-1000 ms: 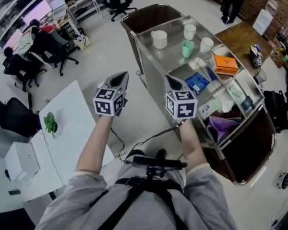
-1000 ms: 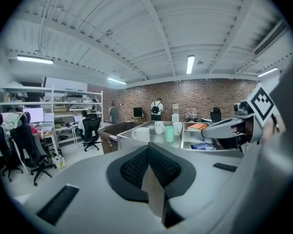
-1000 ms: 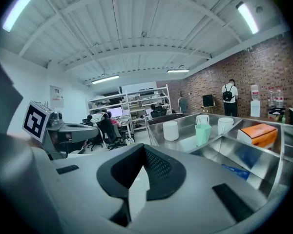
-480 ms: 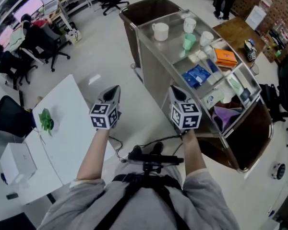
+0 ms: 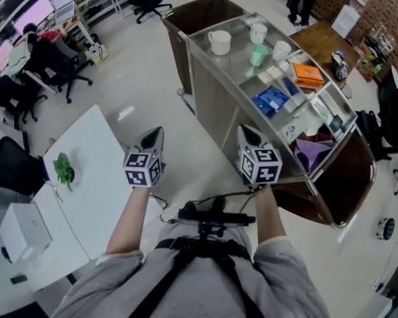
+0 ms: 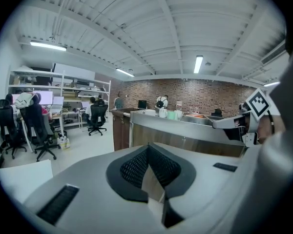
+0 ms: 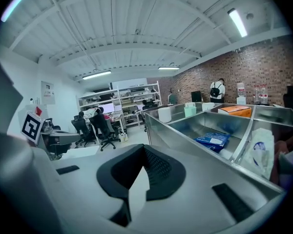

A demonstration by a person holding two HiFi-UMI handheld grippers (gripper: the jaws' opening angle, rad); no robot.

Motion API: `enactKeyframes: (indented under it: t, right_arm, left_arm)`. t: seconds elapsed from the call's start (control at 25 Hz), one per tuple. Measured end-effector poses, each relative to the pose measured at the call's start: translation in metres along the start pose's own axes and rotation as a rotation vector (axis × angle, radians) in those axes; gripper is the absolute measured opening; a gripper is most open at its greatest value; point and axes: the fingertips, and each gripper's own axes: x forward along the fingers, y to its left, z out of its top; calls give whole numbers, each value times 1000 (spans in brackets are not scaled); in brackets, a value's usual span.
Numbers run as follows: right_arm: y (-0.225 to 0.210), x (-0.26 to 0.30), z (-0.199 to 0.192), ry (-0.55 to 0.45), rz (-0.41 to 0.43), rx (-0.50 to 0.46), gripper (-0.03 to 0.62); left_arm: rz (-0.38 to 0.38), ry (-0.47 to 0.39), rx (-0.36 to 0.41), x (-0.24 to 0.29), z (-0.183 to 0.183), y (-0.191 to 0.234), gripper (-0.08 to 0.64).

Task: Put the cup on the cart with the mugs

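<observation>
Placement looks finished — green cup stands on cart among white mugs, left hand-held gripper and right hand-held gripper jaws together, empty, well apart from it — next: just hold clear of the mugs.

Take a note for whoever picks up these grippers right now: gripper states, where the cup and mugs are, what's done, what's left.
Left gripper: jaws together, nothing held.
Right gripper: jaws together, nothing held. Both are in front of the body, short of the cart.
Green cup: upright on the cart's top tray, among the white mugs.
Done: the cup appears to be placed with the mugs.
Left: nothing obvious, perhaps a check that the cup stands steady.
</observation>
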Motion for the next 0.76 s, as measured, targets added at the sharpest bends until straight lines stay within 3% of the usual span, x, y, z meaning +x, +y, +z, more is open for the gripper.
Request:
enactKeyframes:
  t: [0.76]
  right_arm:
    - [14,-2,-11,13,-16,-11,6]
  left_arm:
    - [-28,-26,-10,-16,-4,6,3]
